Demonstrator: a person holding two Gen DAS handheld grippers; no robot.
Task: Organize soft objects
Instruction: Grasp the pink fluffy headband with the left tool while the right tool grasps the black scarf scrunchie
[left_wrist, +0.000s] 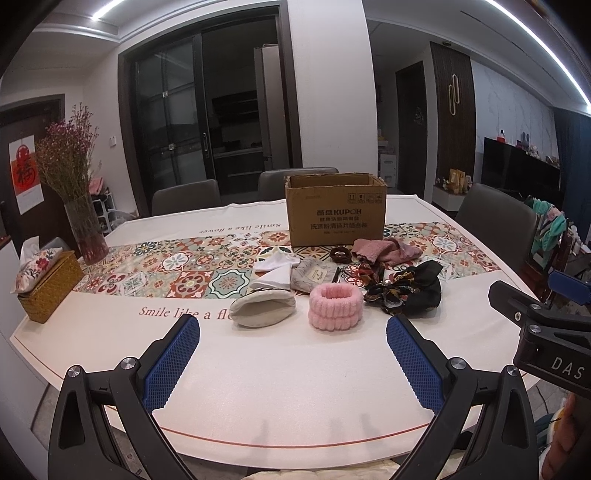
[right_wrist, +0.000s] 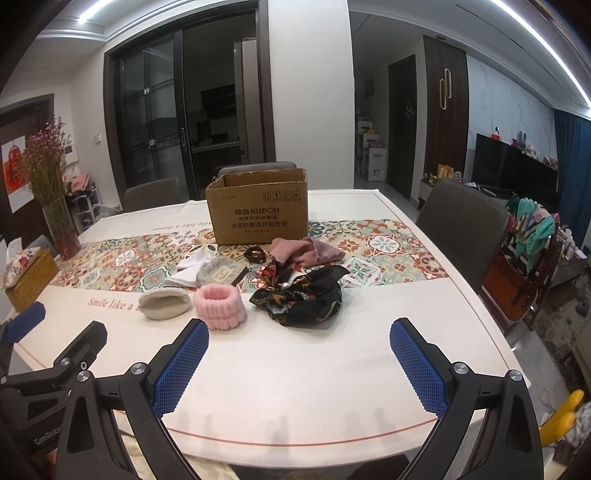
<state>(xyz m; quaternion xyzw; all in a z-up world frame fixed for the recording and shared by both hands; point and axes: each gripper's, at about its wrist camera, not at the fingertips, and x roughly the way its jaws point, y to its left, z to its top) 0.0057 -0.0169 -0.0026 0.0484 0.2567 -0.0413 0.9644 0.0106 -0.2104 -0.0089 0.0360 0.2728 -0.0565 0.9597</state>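
Soft items lie in the middle of the table: a pink fluffy band (left_wrist: 335, 307) (right_wrist: 220, 307), a beige pouch (left_wrist: 263, 307) (right_wrist: 164, 303), a black patterned scarf (left_wrist: 404, 287) (right_wrist: 303, 297), a pink towel (left_wrist: 384, 250) (right_wrist: 306, 251), white cloths (left_wrist: 276, 271) (right_wrist: 192, 268), a grey pouch (left_wrist: 313, 275) (right_wrist: 218, 273) and a brown scrunchie (left_wrist: 340, 254) (right_wrist: 255, 254). An open cardboard box (left_wrist: 335, 208) (right_wrist: 258, 206) stands behind them. My left gripper (left_wrist: 293, 363) and right gripper (right_wrist: 299, 365) are open and empty, near the table's front edge, short of the items.
A glass vase of dried flowers (left_wrist: 85, 232) (right_wrist: 62, 229) and a woven tissue box (left_wrist: 48, 284) (right_wrist: 27, 277) stand at the table's left. Grey chairs (left_wrist: 495, 221) (right_wrist: 460, 214) surround the table (left_wrist: 295, 387) (right_wrist: 295, 369). The right gripper's body shows in the left wrist view (left_wrist: 543, 332).
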